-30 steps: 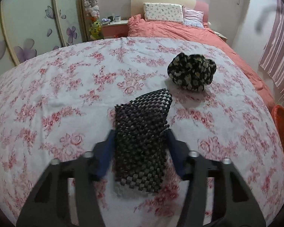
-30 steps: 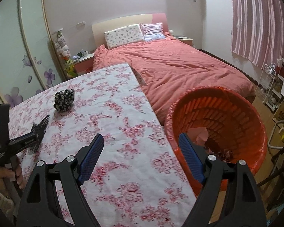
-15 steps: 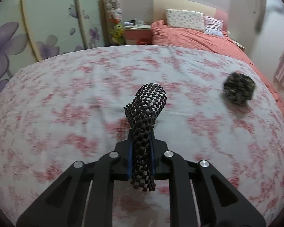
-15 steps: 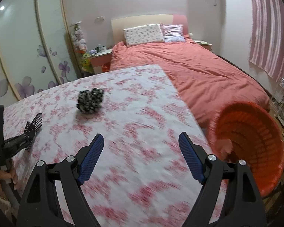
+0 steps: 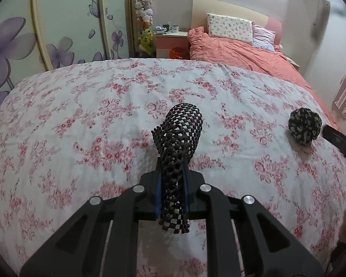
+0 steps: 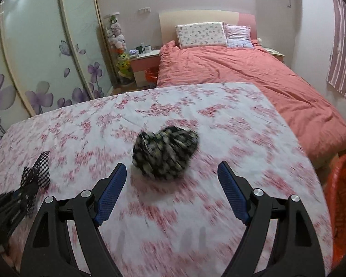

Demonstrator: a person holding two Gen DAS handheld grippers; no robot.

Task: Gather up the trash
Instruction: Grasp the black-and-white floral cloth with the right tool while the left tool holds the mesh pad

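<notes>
My left gripper [image 5: 171, 173] is shut on a black-and-white checkered mesh piece [image 5: 180, 138] and holds it above the floral tablecloth [image 5: 80, 127]. The mesh also shows at the left of the right wrist view [image 6: 38, 173]. A crumpled black floral ball [image 6: 165, 153] lies on the cloth, just ahead of my open, empty right gripper [image 6: 171, 173]. The ball shows at the right of the left wrist view [image 5: 304, 127]. An orange basket [image 6: 343, 207] stands at the table's right side, mostly cut off.
A bed with a salmon-pink cover [image 6: 253, 80] lies beyond the table. A nightstand [image 6: 145, 64] with mugs, a stack of plush toys [image 6: 117, 41] and flowered wardrobe doors [image 6: 46, 57] stand at the back left. Striped curtains [image 6: 343, 46] hang at right.
My left gripper closed on the mesh piece and lifted it off the cloth. My right gripper swung left from the orange basket toward the floral ball, which is now close ahead.
</notes>
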